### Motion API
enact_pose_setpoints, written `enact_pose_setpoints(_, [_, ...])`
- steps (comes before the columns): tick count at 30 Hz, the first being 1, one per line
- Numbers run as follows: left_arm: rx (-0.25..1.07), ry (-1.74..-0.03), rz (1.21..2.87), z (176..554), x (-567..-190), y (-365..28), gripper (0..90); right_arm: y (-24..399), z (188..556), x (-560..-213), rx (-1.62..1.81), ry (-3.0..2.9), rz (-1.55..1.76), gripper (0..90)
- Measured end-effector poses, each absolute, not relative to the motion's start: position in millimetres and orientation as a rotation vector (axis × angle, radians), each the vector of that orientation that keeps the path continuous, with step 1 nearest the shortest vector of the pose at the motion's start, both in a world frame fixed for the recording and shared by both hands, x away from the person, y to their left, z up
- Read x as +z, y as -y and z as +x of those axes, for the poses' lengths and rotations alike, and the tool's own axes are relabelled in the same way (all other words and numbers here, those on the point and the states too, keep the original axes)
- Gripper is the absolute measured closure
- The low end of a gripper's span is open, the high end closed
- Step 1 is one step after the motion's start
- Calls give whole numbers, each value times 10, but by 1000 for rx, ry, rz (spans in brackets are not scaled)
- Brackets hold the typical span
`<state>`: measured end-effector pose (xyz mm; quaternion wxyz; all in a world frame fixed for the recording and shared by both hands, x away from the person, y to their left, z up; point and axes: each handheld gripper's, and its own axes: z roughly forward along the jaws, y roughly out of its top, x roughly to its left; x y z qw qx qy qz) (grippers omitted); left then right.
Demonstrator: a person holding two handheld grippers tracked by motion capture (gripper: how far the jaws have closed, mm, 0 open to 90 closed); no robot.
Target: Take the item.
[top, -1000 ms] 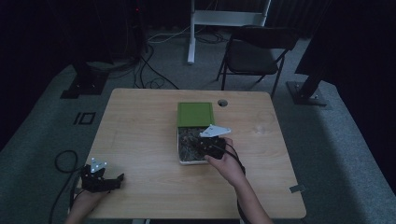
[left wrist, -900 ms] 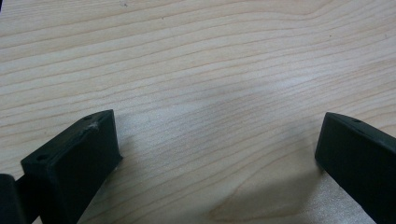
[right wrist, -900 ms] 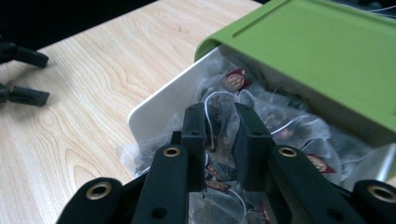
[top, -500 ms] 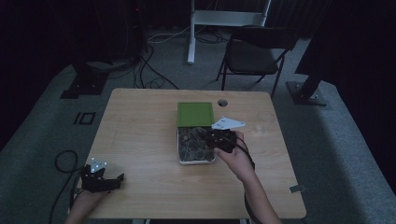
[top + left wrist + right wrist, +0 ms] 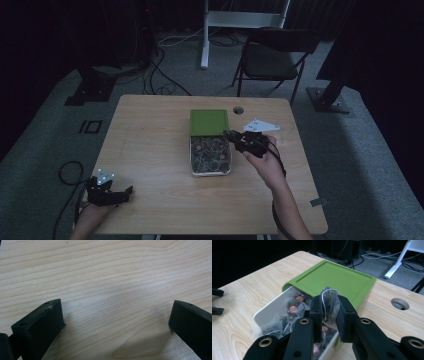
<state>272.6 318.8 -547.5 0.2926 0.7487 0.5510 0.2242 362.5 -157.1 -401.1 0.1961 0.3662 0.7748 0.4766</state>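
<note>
A white box filled with tea bags is seen at the middle of the wooden table, with its green lid lying at the far end, overlapping the box's far edge. A round cable hole is set in the tabletop near the far edge. Beyond the table a dark folding chair, a white stand and loose cables on grey carpet are seen; the room is dark. The right gripper is held just right of the box's far end, and a tea bag is pinched between its jaws, its long axis upright, a white string running down it. The left gripper is held at the near left corner, its jaws spread wide over bare wood
</note>
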Motion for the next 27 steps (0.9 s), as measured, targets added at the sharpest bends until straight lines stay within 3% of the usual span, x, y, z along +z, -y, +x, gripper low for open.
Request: enact_pose_setpoints(27, [597, -1468, 1995, 2725, -5474, -3188, 2, 2454, 3808, -3907, 1240, -1978, 1185, 771])
